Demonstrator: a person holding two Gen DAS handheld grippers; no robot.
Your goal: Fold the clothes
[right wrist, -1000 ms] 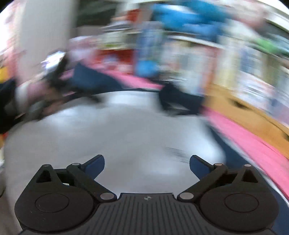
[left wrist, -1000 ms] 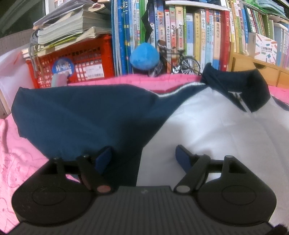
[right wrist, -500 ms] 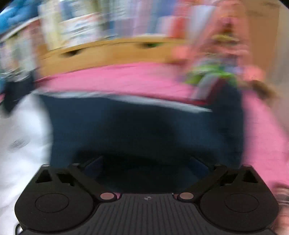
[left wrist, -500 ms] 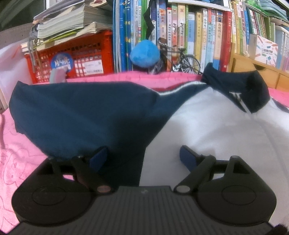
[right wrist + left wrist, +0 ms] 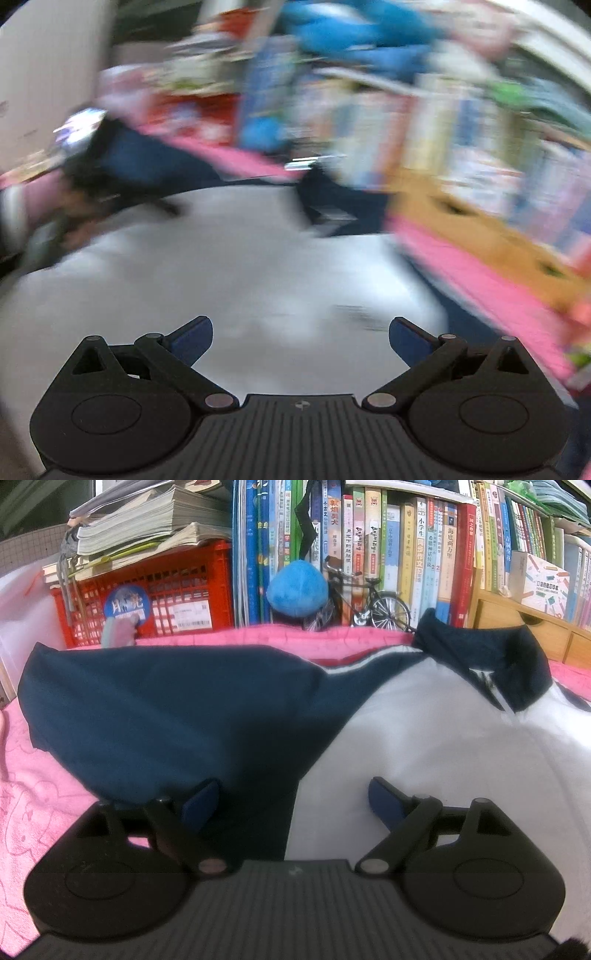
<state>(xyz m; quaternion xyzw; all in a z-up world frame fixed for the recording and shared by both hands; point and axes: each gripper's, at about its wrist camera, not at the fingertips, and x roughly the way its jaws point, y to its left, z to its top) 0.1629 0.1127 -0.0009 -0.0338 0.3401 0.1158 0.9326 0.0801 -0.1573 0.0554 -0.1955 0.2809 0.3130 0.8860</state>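
Note:
A jacket with a white body [image 5: 424, 731], a navy sleeve [image 5: 166, 709] and a navy collar [image 5: 509, 657] lies spread on a pink blanket [image 5: 37, 805]. My left gripper [image 5: 291, 794] hovers open just above the seam where the sleeve meets the body, with nothing pinched between its pads. The right wrist view is blurred by motion. There my right gripper [image 5: 300, 326] is over the white body [image 5: 221, 266], its jaws opening wide with nothing between them, and the collar [image 5: 332, 199] lies beyond it.
Behind the blanket stand a red crate [image 5: 166, 590] topped with stacked books, a row of upright books [image 5: 406, 554], a blue plush ball [image 5: 297, 589] and a model bicycle [image 5: 369, 602]. Wooden drawers [image 5: 517, 627] line the back right.
My left gripper's jaws spread a little wider and it stayed over the same seam. The right gripper swung out over the navy sleeve on the right, then back over the white body.

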